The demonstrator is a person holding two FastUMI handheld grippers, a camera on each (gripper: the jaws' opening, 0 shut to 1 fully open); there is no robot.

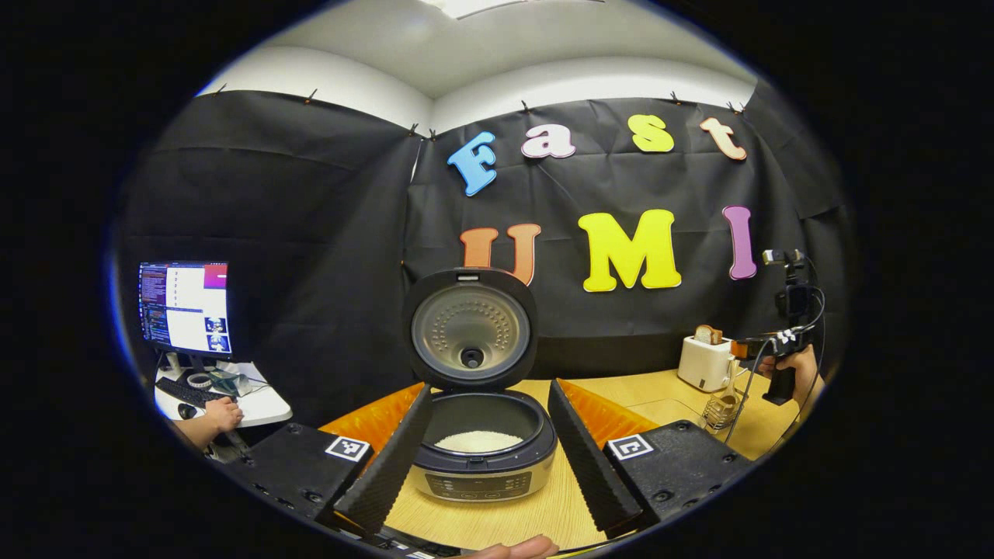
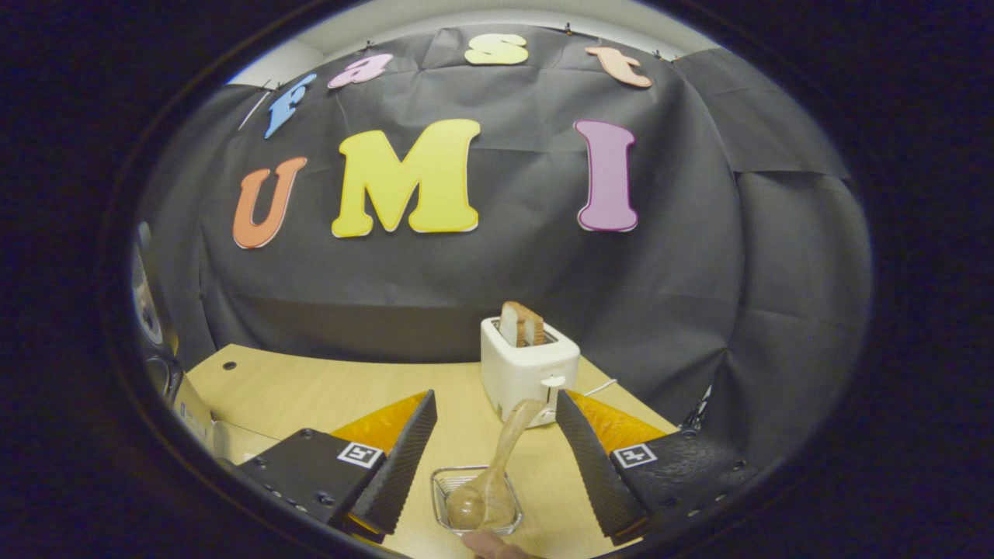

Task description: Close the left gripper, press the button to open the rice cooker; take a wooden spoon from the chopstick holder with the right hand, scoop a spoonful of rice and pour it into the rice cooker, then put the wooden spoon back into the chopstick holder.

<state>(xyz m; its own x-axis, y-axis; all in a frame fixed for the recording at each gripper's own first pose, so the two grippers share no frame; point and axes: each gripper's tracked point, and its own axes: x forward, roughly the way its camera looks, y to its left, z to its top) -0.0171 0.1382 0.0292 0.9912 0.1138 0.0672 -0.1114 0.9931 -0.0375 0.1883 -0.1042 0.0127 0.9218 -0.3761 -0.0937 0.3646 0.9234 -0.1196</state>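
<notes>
The rice cooker point(image 1: 481, 466) stands in front of me with its lid point(image 1: 471, 326) raised upright, and white rice point(image 1: 477, 441) lies in its pot. My left gripper point(image 1: 489, 387) is open, with one finger on each side of the cooker and neither touching it. At the far right a hand holds my right gripper point(image 1: 745, 347) above a clear chopstick holder point(image 1: 721, 409). In the right gripper view the wooden spoon point(image 2: 497, 458) stands tilted in that holder point(image 2: 439, 485). My right gripper point(image 2: 495, 396) is open around the handle without touching it.
A white toaster point(image 2: 528, 373) with bread in its slots stands at the back of the wooden table point(image 2: 311, 388), just behind the holder. Off the table's left end, a side desk carries a monitor point(image 1: 185, 307) and a keyboard, with a person's hand point(image 1: 221, 415) on it.
</notes>
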